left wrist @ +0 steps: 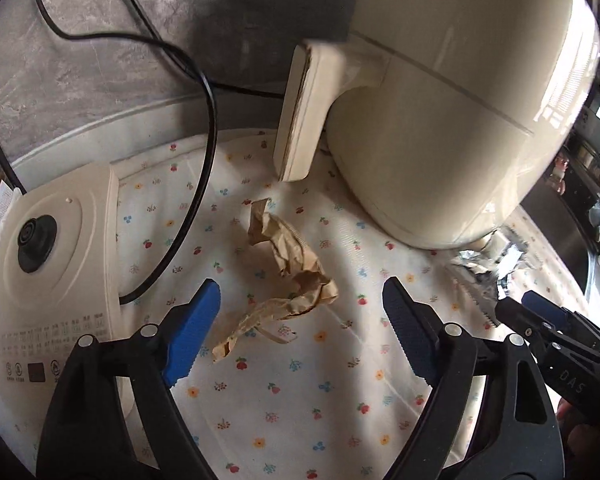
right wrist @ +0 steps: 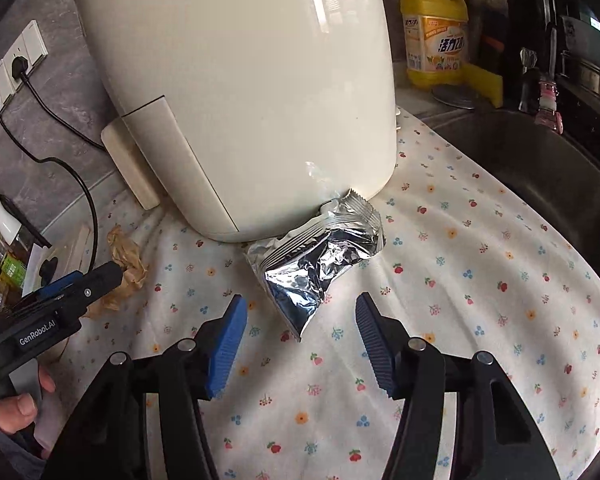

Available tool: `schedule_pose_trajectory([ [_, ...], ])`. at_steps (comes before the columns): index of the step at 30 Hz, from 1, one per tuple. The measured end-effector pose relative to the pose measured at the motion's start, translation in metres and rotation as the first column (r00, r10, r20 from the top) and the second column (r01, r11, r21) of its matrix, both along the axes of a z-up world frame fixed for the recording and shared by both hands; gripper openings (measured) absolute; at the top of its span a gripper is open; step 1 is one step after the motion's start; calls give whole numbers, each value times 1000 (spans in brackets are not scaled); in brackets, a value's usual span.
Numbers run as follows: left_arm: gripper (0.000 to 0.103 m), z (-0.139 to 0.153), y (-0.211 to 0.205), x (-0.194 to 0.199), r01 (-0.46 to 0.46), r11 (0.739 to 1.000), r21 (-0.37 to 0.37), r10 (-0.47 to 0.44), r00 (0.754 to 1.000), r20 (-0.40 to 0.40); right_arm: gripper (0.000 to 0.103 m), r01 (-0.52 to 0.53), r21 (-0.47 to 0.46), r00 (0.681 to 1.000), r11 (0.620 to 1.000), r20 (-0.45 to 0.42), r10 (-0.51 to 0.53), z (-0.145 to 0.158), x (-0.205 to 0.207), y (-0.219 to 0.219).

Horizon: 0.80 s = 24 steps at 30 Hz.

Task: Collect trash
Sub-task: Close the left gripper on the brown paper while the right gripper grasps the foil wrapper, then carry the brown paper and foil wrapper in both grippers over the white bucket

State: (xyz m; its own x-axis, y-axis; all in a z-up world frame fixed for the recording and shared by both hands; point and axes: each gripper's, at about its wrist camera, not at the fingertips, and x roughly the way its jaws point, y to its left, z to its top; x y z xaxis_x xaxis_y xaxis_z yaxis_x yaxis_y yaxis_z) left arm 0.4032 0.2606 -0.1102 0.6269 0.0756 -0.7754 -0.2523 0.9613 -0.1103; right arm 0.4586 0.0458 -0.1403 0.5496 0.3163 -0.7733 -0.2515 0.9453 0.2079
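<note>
Left gripper [left wrist: 300, 320] — jaws spread wide, nothing between the blue pads [left wrist: 192, 332]; they point down at the crumpled brown paper [left wrist: 284, 264], which lies on the flowered cloth [left wrist: 300, 400] just ahead of the tips, untouched.

Right gripper [right wrist: 300, 340] — jaws parted, gripping nothing; the lower corner of the silver foil wrapper [right wrist: 320, 256] reaches toward the gap between the tips, with no pad contact visible.

Foil wrapper — crinkled, lying flat on the cloth, its crimped top edge against the base of the cream appliance [right wrist: 240, 92].

Brown paper — in front of the appliance's handle [left wrist: 300, 116], between a flat white appliance [left wrist: 52, 264] at the left and the cream body at the right.

Black cord [left wrist: 204, 184] — crosses the cloth beside the paper and runs up the grey wall [left wrist: 80, 60].

Background, right wrist view — 2 black plugs in a wall socket [right wrist: 12, 72]; yellow detergent bottle [right wrist: 436, 28]; dark sink [right wrist: 540, 168] beyond the cloth's edge. A person's hand [right wrist: 16, 408] holds the left gripper.
</note>
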Motion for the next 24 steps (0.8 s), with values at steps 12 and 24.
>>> schedule_pose_trajectory([
  [12,24,-5,-9,-10,9,999,42,-8,1000,-19,5,-1,-13,999,1000,-38,0,-8,1,-4],
  [24,23,29,-74,-54,83,995,61,-87,995,53,4,19,19,1000,1000,7,-19,25,-62,-49],
])
